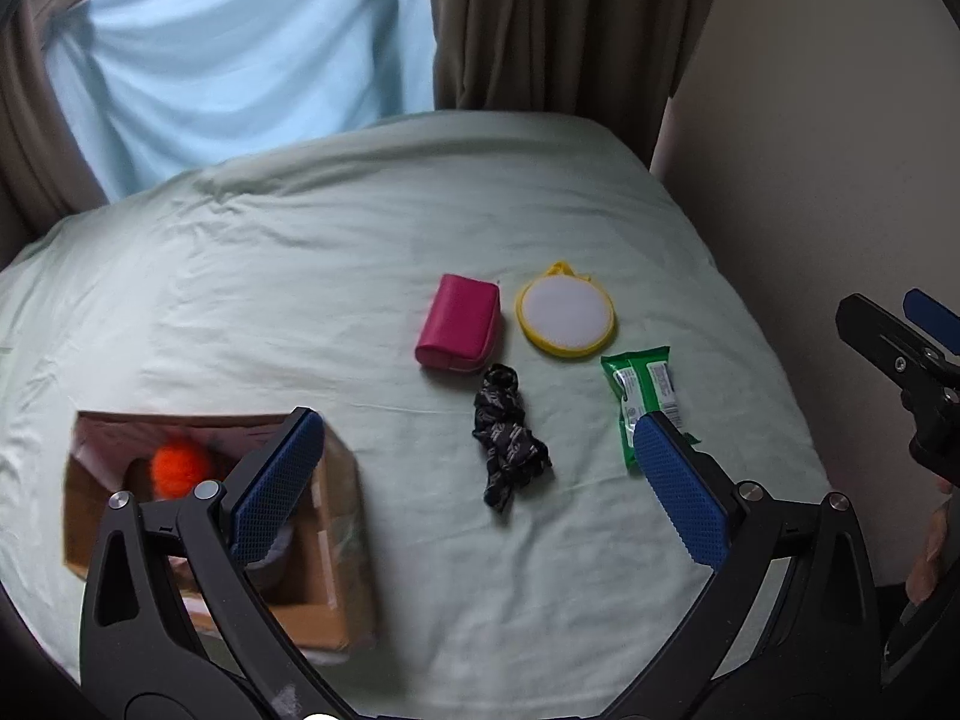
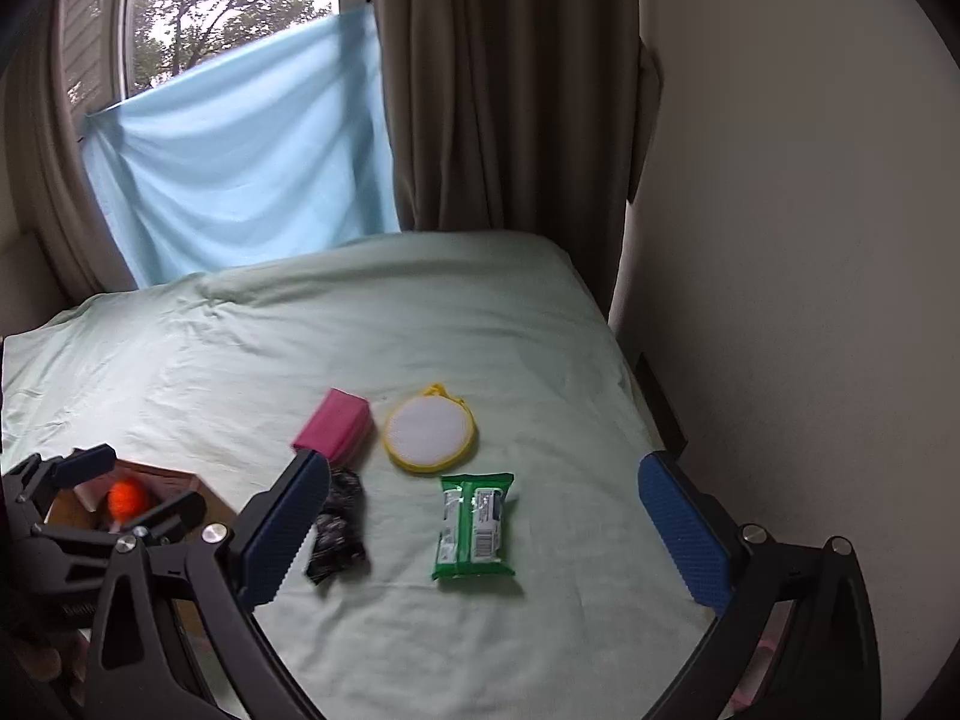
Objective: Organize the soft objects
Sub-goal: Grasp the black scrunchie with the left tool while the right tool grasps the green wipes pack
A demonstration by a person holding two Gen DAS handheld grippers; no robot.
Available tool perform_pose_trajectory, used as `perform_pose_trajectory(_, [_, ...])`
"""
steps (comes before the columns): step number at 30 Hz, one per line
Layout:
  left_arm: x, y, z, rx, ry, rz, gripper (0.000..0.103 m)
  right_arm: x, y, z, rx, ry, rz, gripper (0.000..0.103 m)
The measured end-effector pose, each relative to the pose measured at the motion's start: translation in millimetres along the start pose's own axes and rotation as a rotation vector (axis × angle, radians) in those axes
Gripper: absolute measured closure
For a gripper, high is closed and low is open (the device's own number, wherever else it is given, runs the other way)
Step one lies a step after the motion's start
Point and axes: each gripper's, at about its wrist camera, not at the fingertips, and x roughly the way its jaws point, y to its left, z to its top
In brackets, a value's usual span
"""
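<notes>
On the pale green bed (image 1: 300, 300) lie a pink pouch (image 1: 459, 323), a round yellow-rimmed pad (image 1: 566, 311), a green wipes pack (image 1: 645, 396) and a crumpled black patterned cloth (image 1: 509, 438). A cardboard box (image 1: 336, 540) at the left holds an orange fuzzy ball (image 1: 180, 465). My left gripper (image 1: 474, 480) hangs open above the bed, its left finger over the box. My right gripper (image 2: 483, 531) is open above the wipes pack (image 2: 475, 528), with the black cloth (image 2: 339, 525), pink pouch (image 2: 333, 426) and round pad (image 2: 429, 435) ahead. The box (image 2: 180, 489) shows behind the left gripper (image 2: 114, 492).
A beige wall (image 1: 810, 150) borders the bed on the right. Brown curtains (image 1: 540, 24) and a light blue sheet (image 1: 240, 72) hang across the window behind the bed. A hand (image 1: 933, 540) shows at the right edge of the left wrist view.
</notes>
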Motion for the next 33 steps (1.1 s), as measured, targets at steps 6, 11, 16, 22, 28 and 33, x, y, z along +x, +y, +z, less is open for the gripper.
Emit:
perform_pose_trajectory(6, [76,-17,-17,-0.007,0.027,0.002,0.001,78,-8,-25,0.014,0.049,-0.021,0.001])
perform_pose_trajectory(11, [132,-20,-34,-0.022,0.057,0.037,0.005,135,-10,-51,0.026,0.097,-0.01,0.007])
perform_pose_trajectory(16, [174,-16,-45,-0.051,0.074,0.053,0.008,181,-9,-76,0.015,0.141,-0.001,0.013])
perform_pose_trajectory(22, [216,-20,-59,-0.034,0.102,0.071,0.02,215,-7,-93,0.014,0.184,0.014,0.025])
perform_pose_trajectory(28, [232,-24,-62,-0.018,0.117,0.052,0.051,230,2,-100,-0.022,0.204,0.045,0.045])
perform_pose_trajectory(33, [236,-26,-58,-0.002,0.122,0.027,0.065,234,10,-100,-0.054,0.202,0.051,0.056])
